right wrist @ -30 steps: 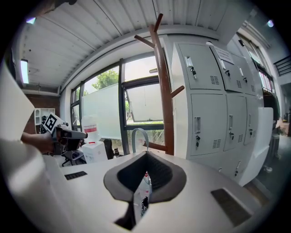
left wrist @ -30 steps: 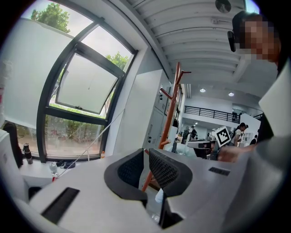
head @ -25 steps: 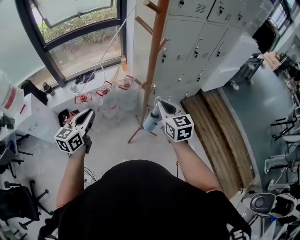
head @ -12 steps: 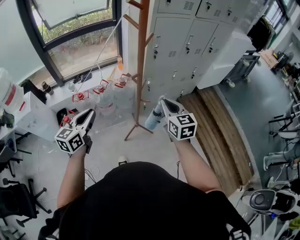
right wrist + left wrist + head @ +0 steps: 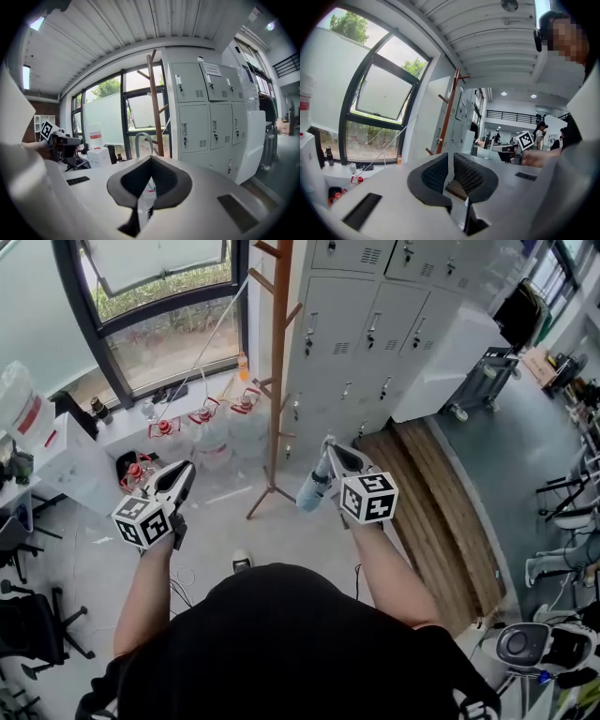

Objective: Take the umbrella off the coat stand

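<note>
Well apart from coat stand (image 5: 277, 381), umbrella (image 5: 310, 489) in right tongs (image 5: 327, 442)

The coat stand (image 5: 277, 381) runs off the top edge of the head view, so its crown is lost. The folded umbrella (image 5: 310, 490) hangs under the right gripper (image 5: 327, 444), its upper end hidden behind the jaws; in the right gripper view only a grey loop (image 5: 143, 134) shows above them. The person's torso (image 5: 281, 643) covers the legs, leaving one shoe (image 5: 241, 562) in sight. The red-capped jugs (image 5: 165, 429) are too small to tell their contents
</note>
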`<state>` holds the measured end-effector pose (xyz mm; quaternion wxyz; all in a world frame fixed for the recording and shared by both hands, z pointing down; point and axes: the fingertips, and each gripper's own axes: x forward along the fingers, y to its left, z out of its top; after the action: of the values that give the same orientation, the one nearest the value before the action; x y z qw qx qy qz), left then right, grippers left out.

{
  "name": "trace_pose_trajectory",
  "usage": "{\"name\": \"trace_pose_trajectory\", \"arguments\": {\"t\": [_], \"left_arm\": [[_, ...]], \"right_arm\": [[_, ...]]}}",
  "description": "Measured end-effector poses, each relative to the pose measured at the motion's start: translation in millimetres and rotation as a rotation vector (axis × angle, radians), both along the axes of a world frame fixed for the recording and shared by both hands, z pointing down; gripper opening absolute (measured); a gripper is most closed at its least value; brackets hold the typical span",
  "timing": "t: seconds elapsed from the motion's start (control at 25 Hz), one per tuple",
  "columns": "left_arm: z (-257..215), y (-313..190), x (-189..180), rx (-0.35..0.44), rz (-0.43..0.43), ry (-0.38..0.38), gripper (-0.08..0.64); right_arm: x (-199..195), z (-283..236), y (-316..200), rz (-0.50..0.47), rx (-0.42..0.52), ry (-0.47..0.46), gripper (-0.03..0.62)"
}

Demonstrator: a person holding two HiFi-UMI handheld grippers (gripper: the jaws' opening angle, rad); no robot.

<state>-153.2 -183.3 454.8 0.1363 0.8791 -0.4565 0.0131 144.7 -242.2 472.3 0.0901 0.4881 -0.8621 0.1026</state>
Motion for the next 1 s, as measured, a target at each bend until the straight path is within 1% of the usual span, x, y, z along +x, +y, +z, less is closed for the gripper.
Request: {"name": "trace_pose_trajectory", "arguments": {"t": [0.24,0.44,0.68,1.0], "left_arm": [[6,33,3,-0.012,-0.015,-0.009,0.055],[7,48,5,-0.007,-0.029,-0.010,0.055],[4,58,7,-0.006,-0.033,-0.026,0.055],[4,62,3,-0.008,-0.039,-0.026,0.055]], "right_arm": [[9,2,28,-0.011,0.003,-0.018,0.014],[16,5,41,-0.016,0.007,-0.030,0.014],[21,2,45,-0.020,0.016,-0.039,0.014],[20,3,47,-0.031,0.019,-0.036,0.014]]}}
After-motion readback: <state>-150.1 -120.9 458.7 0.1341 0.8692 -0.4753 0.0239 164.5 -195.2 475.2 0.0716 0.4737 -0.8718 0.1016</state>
